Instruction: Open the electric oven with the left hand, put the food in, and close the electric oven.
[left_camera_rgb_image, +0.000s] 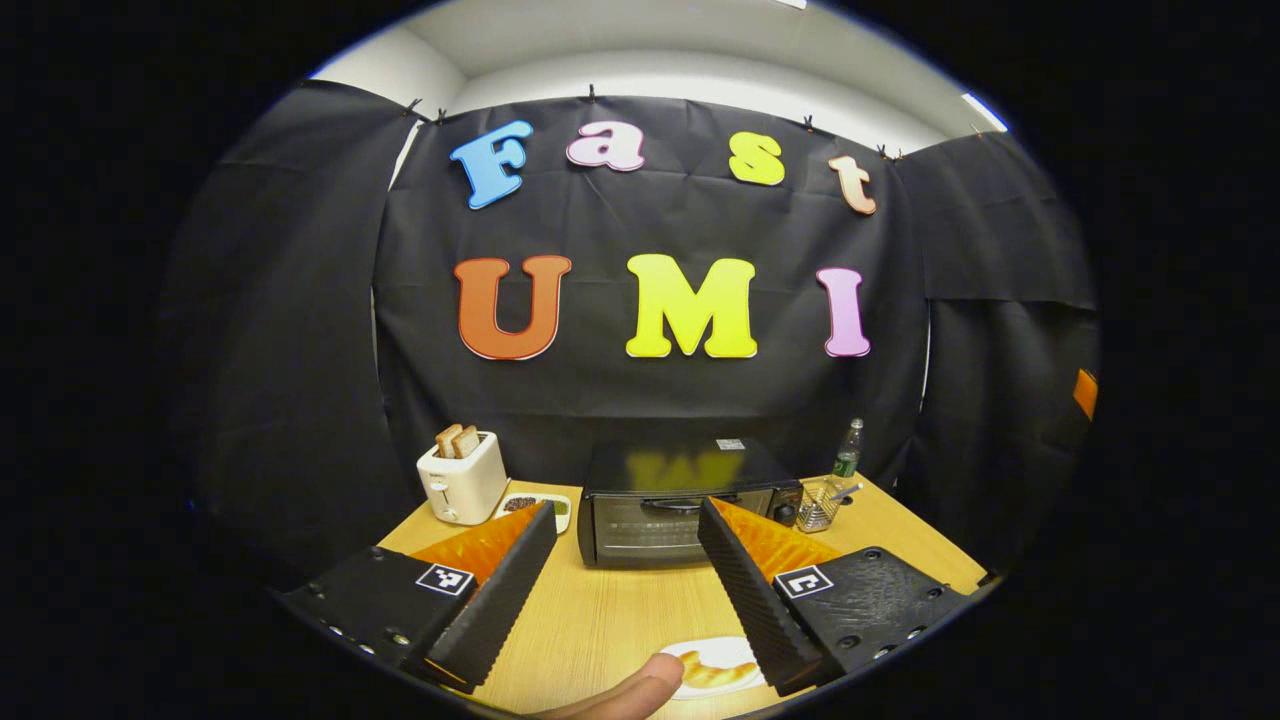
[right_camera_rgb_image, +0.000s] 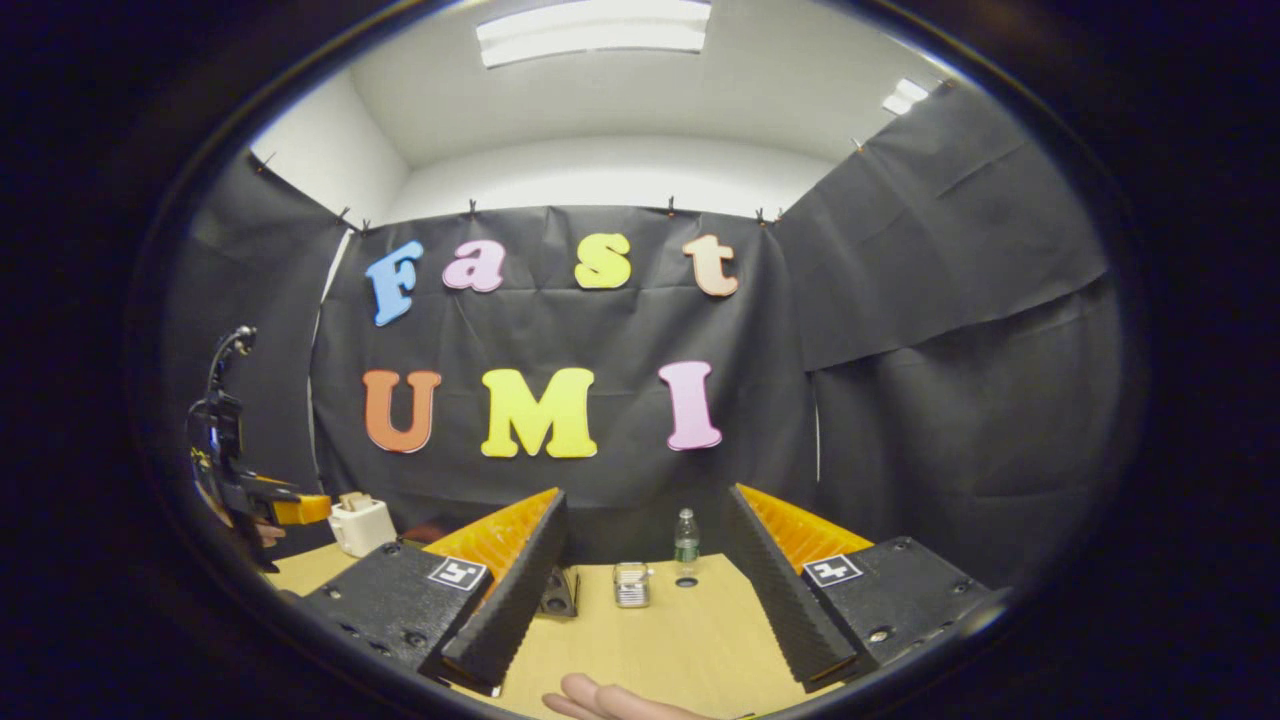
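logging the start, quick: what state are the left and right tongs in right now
Left tongs: open, holding nothing, facing the closed oven.
Right tongs: open, holding nothing.

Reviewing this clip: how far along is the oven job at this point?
Nothing looks done yet. The electric oven has its door shut, and the food sits on its plate on the table. In hand: the left hand-held gripper is open, held above the table, facing the oven. The right hand-held gripper is open and holds nothing. Opening, loading and closing all remain.
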